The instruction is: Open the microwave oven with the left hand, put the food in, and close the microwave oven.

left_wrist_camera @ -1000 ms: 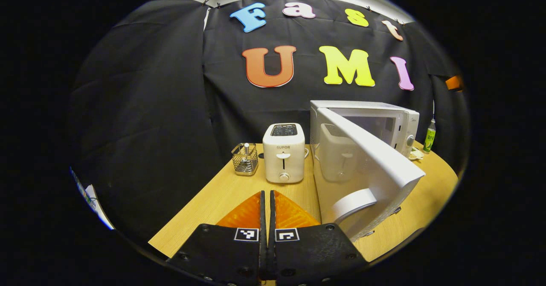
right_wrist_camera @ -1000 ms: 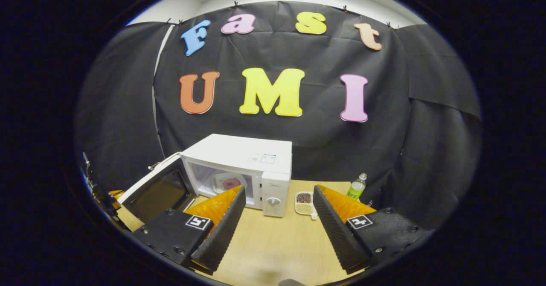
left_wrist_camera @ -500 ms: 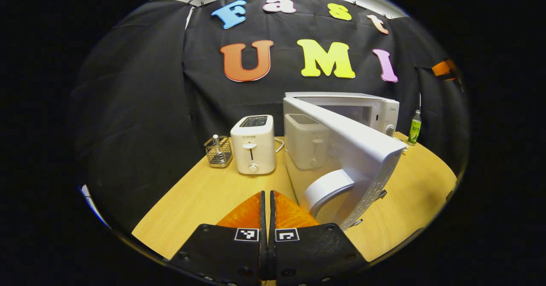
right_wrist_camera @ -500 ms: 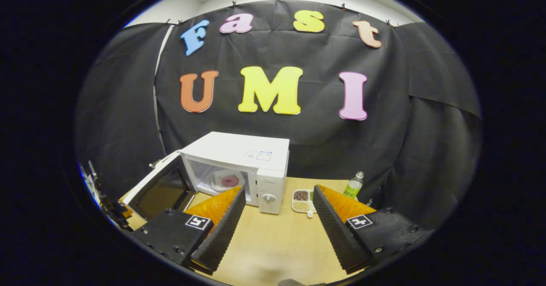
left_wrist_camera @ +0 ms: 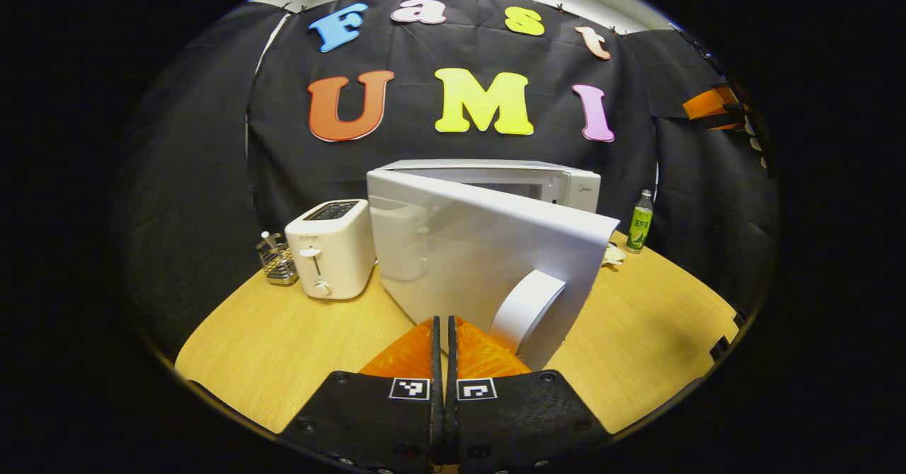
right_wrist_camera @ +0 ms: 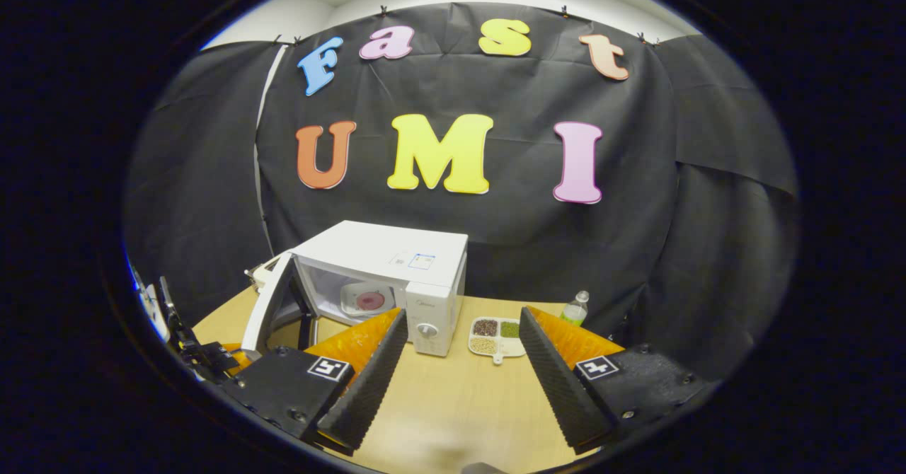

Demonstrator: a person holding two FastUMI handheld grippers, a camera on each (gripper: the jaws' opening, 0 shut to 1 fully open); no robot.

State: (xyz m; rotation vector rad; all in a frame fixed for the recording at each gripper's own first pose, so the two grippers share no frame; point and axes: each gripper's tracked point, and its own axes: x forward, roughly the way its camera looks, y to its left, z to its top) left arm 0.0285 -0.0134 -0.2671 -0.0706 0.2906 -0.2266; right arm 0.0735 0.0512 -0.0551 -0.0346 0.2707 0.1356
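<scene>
The white microwave (right_wrist_camera: pixel 386 255) stands at the back of the wooden table, its door (right_wrist_camera: pixel 272 308) partly swung out. Inside the cavity lies a white plate with pink food (right_wrist_camera: pixel 364 299). In the left gripper view the door's outer face (left_wrist_camera: pixel 467 255) and its round white handle (left_wrist_camera: pixel 527 308) stand right in front of my left gripper (left_wrist_camera: pixel 444 325), which is shut with nothing between its fingers; I cannot tell whether the tips touch the door. My right gripper (right_wrist_camera: pixel 463 318) is held open above the table, in front of the microwave's control panel, with nothing in it.
A white toaster (left_wrist_camera: pixel 329 258) and a small wire basket (left_wrist_camera: pixel 277 262) stand left of the microwave. To its right are a divided tray of beans (right_wrist_camera: pixel 497 334) and a green bottle (right_wrist_camera: pixel 575 308). The table (right_wrist_camera: pixel 453 410) has bare wood in front.
The door has swung from wide open toward the cavity. My left gripper has come round to the door's front, still shut. The right gripper has barely moved and stays open.
</scene>
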